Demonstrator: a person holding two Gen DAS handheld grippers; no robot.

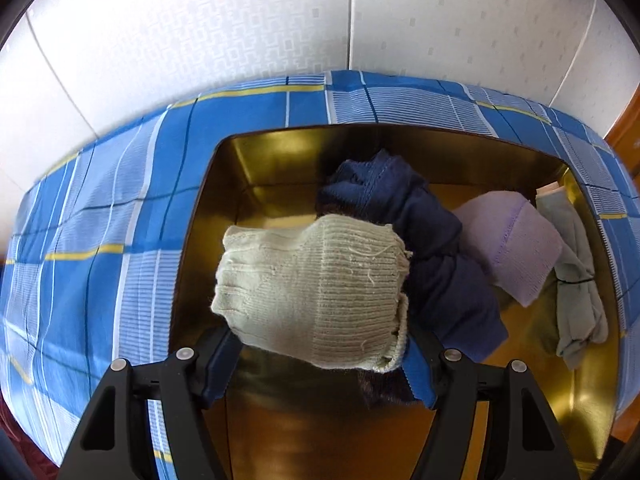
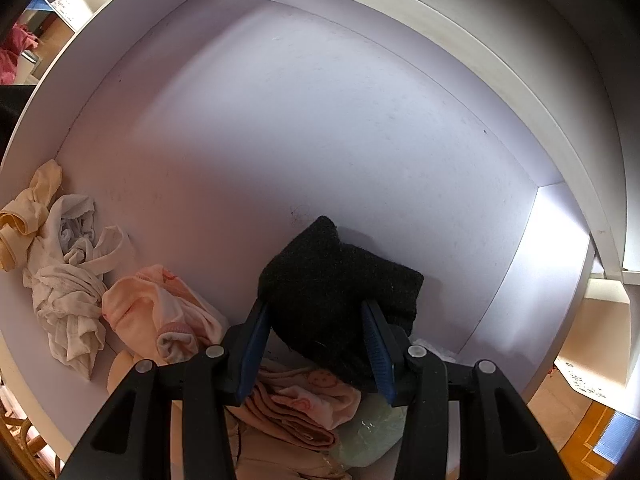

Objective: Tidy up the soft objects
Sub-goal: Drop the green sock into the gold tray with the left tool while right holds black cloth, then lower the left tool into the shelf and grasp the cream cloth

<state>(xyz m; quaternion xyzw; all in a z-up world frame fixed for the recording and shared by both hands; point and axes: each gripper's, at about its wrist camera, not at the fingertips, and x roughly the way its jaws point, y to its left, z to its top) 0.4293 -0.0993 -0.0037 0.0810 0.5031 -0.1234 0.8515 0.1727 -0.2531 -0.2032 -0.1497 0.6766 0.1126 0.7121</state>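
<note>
Left tool (image 1: 320, 344) is spread fairly wide, its blue pads pinching a rolled cream knit sock (image 1: 312, 292) held above a gold-lined box (image 1: 224, 184). Inside that box lie a navy bundle (image 1: 436, 248), a lilac sock (image 1: 516, 244) and a grey-green sock (image 1: 576, 280) against the right wall. The box rests on a blue plaid bedsheet (image 1: 100, 216).

Right tool (image 2: 316, 344) is partly spread and clamps a black knit sock (image 2: 340, 296) over a white drawer (image 2: 320, 120). Only this view shows the drawer's contents: crumpled cream garments (image 2: 68, 264) at the left wall, a pink garment (image 2: 160, 312) beside them, and folded peach clothing (image 2: 292, 412) under the tool.
</note>
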